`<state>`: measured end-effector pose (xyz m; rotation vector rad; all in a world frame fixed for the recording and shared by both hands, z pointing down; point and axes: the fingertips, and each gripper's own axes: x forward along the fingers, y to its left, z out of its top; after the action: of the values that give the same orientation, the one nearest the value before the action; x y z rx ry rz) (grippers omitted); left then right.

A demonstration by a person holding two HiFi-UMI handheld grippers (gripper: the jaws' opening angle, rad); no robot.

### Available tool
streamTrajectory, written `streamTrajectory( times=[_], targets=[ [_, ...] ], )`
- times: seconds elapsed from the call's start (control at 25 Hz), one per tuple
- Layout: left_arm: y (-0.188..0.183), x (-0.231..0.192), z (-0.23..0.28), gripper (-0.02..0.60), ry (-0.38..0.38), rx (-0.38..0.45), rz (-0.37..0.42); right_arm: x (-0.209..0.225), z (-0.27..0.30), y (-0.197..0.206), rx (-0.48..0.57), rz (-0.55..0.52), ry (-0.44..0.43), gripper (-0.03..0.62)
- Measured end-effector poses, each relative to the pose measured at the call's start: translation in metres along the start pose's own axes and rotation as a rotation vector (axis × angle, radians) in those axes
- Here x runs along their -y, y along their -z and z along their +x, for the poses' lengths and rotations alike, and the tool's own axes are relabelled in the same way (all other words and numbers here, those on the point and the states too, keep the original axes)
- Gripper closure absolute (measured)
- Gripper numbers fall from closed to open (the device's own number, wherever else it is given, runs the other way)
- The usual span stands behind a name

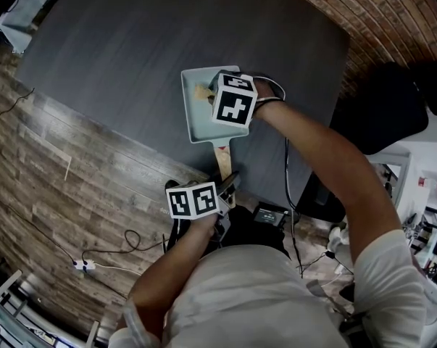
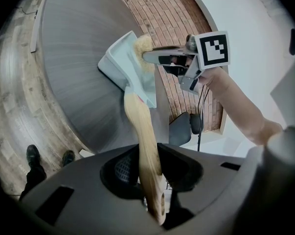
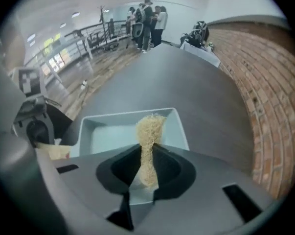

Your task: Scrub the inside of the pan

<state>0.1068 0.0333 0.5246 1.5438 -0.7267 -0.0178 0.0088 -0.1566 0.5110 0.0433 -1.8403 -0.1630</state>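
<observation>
A pale blue square pan [image 1: 200, 111] [image 2: 119, 65] [image 3: 113, 131] lies on the dark grey table [image 1: 146, 56]. Its wooden handle [image 1: 222, 162] [image 2: 145, 141] runs toward me, and my left gripper [image 1: 222, 194] [image 2: 149, 177] is shut on it. My right gripper [image 1: 211, 93] [image 3: 148, 168] points steeply down over the pan, shut on a tan fibrous scrubber [image 1: 201, 91] [image 2: 143, 48] [image 3: 149, 131]. The scrubber's loose end hangs inside the pan near its far wall.
The table's near edge borders a wood-plank floor [image 1: 66, 194] with a cable and plug [image 1: 88, 265]. A brick wall [image 1: 377, 13] lies to the right, with a black chair [image 1: 385, 107] beside it. Several people [image 3: 147, 16] stand far beyond the table.
</observation>
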Motion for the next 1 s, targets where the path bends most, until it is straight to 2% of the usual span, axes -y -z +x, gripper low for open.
streamTrajectory(
  times=[0.16,0.36,0.44,0.68,1.0],
  targets=[
    [0.000,0.001,-0.001,0.483,0.003,-0.005,0.004,0.021,0.003,-0.006,-0.060,-0.196,0.203,0.517],
    [0.000,0.001,-0.001,0.483,0.006,-0.010,0.006,0.042,0.002,-0.018,-0.064,-0.278,0.391,0.517],
    [-0.001,0.001,-0.002,0.483,0.007,-0.009,0.008,0.048,0.005,-0.018,-0.083,-0.302,0.438,0.517],
    [0.000,0.001,-0.002,0.483,0.003,-0.008,0.014,0.040,0.028,-0.006,-0.141,-0.327,0.443,0.517],
    [-0.001,-0.001,-0.004,0.483,0.004,-0.010,0.023,0.028,0.042,-0.001,-0.172,-0.299,0.364,0.517]
  ],
)
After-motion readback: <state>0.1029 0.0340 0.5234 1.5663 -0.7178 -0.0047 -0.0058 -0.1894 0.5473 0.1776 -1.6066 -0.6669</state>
